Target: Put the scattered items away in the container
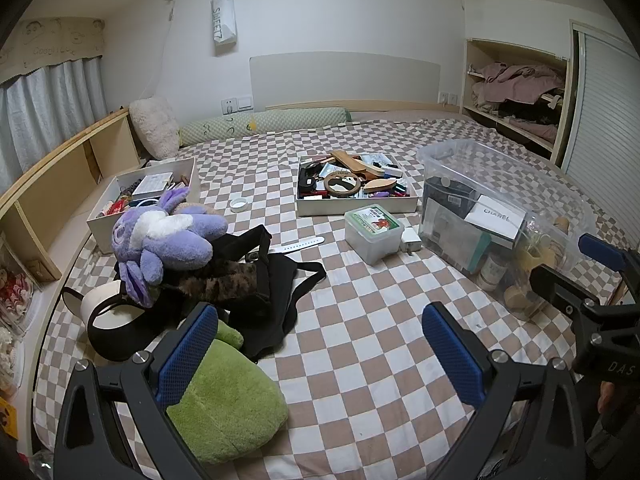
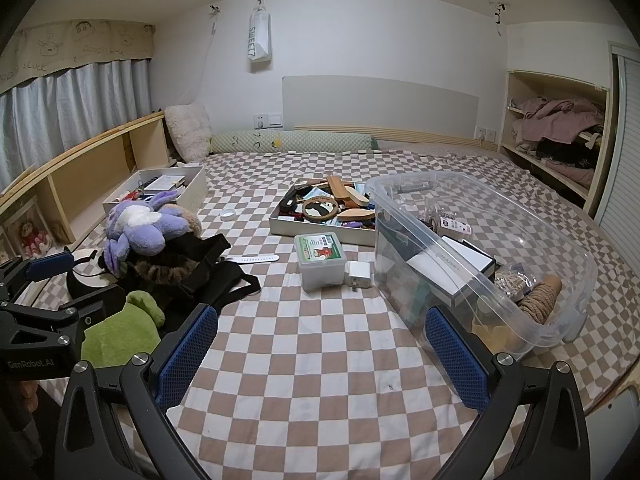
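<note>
A bed [image 1: 360, 320] covered in a brown-and-white checked sheet carried everything. The largest thing on it was a clear plastic container [image 2: 520, 240] near the right edge, lidless, already holding boxes, a white card box and coils of rope. Toward the left edge lay a heap: a purple plush toy [image 1: 168, 240] on top of black straps and a dark furry item [image 1: 224, 280], with a green plush [image 1: 228, 392] at the near side of the heap and a white cap with a black brim [image 1: 104, 320] beside it. At the far left edge stood a white open box [image 1: 152, 196] with small things in it. Near the middle of the bed, toward the headboard, sat a shallow white tray [image 2: 320, 228] crowded with wooden pieces and a round panda item. Just in front of that tray stood a small translucent box with a green label [image 2: 320, 260], and a white charger plug [image 2: 360, 276] touched its right side, close to the container's near wall. A white watch strap [image 2: 256, 258] lay flat between the heap and the small box, and a small white round lid [image 2: 229, 214] sat farther back.

The left gripper [image 1: 320, 356] hung over the near part of the bed with its blue pads spread wide and nothing between them, its left finger in front of the green plush. The right gripper [image 2: 320, 356] was likewise spread wide and empty, its right finger in front of the container's near corner.
</note>
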